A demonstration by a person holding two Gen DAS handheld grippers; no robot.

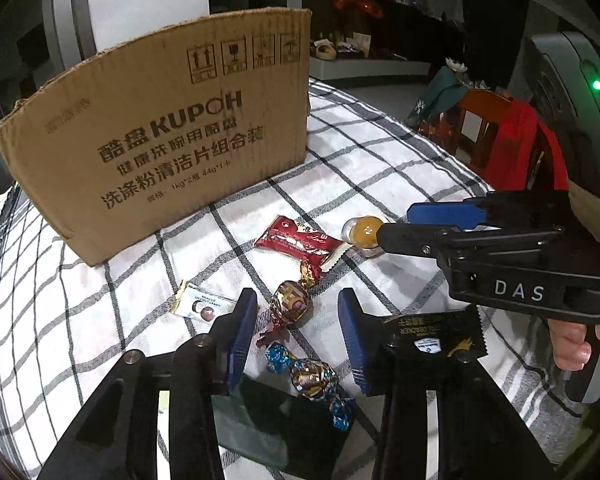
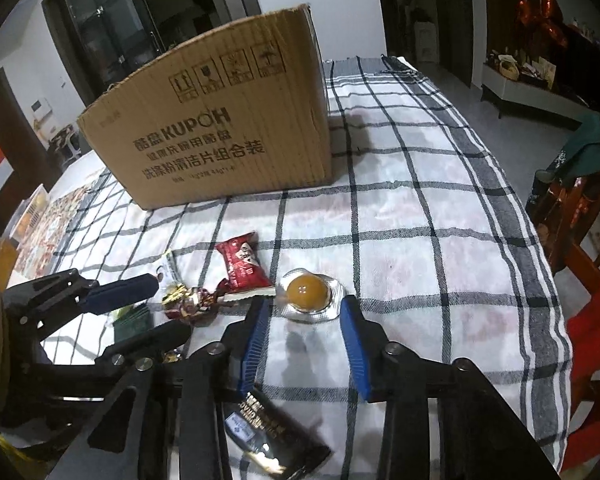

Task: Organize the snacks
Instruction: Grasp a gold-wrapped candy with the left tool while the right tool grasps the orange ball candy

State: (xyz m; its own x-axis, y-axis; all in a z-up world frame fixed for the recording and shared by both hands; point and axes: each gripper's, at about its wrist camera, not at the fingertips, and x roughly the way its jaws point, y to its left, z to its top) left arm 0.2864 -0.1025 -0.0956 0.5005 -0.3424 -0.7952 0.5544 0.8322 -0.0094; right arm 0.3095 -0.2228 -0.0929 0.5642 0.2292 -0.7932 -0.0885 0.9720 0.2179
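Straddling a gold-foil candy (image 1: pixel 291 305) and amber jelly cup (image 2: pixel 307 291), both grippers gape

The brown corrugated cardboard box (image 1: pixel 156 128) stands with its printed side toward both cameras, so its inside cannot be seen in either view. The small line of print at the foot of that side is too blurred to read in the right wrist view. The black foil cracker packet (image 2: pixel 272 436) is partly covered by the right gripper's frame, and its lettering is smeared. In the left wrist view that packet (image 1: pixel 436 336) lies partly behind the left gripper's blue-padded finger (image 1: pixel 354 344). A dark green flat packet (image 1: pixel 276 424) is hidden at both sides by the gripper frame. The person's hand (image 1: pixel 576 340) is cut off by the picture's right edge.
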